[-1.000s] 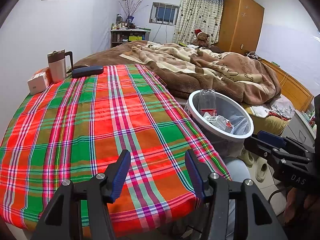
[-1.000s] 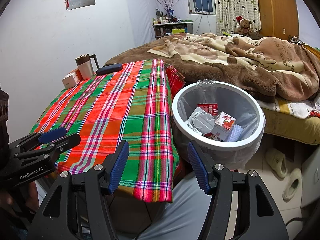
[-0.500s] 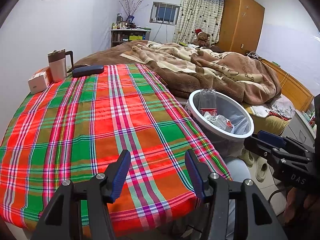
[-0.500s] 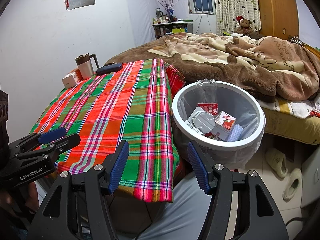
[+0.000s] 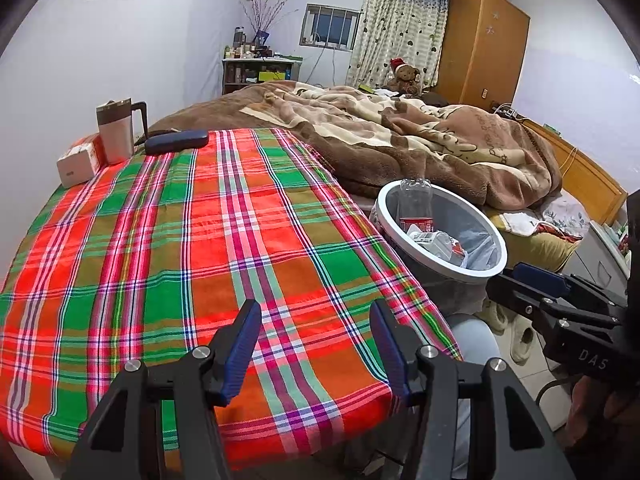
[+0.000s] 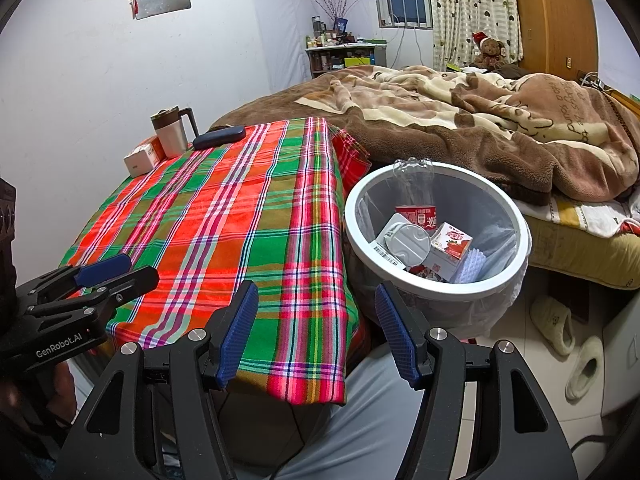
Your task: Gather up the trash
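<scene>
A bench draped in a red-and-green plaid cloth (image 5: pixel 168 248) stands against a white wall beside a bed with a brown fleece blanket (image 6: pixel 460 120). The round white-rimmed trash bin (image 6: pixel 516 264) just beside the bench holds a clear plastic bottle (image 6: pixel 414 184), cartons and what may be a foam sheet. The left claw (image 5: pixel 316 344) and right claw (image 6: pixel 316 332) both stand apart, empty.

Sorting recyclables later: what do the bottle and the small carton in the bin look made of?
The bottle looks like clear thin plastic: see-through, with a red label band. The carton looks like coated paperboard: folded edges, glossy printed faces. The bin itself seems matte white plastic.
</scene>
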Action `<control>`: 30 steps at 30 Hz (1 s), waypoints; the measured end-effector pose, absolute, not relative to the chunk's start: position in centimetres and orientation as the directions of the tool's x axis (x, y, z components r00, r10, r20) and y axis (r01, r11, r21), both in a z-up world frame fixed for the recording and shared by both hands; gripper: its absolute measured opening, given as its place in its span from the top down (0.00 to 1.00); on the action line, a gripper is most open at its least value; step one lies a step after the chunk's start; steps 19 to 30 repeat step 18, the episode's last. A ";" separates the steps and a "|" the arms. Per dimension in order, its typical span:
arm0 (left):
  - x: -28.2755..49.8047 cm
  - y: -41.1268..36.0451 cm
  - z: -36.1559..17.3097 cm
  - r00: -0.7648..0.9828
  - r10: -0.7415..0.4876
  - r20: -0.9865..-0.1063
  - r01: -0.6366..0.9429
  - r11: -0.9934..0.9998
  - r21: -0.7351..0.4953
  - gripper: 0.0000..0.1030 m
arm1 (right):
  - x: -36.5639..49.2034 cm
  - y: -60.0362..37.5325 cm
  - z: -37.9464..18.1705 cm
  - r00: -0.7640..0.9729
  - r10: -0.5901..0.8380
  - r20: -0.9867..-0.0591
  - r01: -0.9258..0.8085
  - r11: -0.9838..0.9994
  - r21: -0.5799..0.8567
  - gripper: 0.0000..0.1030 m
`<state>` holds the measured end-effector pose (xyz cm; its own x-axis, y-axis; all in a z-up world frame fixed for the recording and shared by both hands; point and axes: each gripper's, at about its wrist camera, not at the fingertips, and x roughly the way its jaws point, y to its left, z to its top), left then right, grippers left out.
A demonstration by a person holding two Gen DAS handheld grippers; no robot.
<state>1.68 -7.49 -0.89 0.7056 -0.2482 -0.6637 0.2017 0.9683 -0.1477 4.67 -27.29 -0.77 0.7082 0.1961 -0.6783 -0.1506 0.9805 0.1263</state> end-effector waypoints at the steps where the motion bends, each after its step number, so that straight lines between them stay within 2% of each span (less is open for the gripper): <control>1: 1.7 -7.5 -0.9 0.706 -0.251 -0.663 0.204 0.968 -0.149 0.45 | 4.7 -27.3 -0.8 0.708 0.196 -0.678 -0.150 0.981 0.126 0.39; 30: 1.4 -8.1 -1.0 0.697 -0.251 -0.672 0.216 0.967 -0.137 0.45 | 4.6 -27.2 -0.7 0.709 0.197 -0.678 -0.152 0.980 0.125 0.39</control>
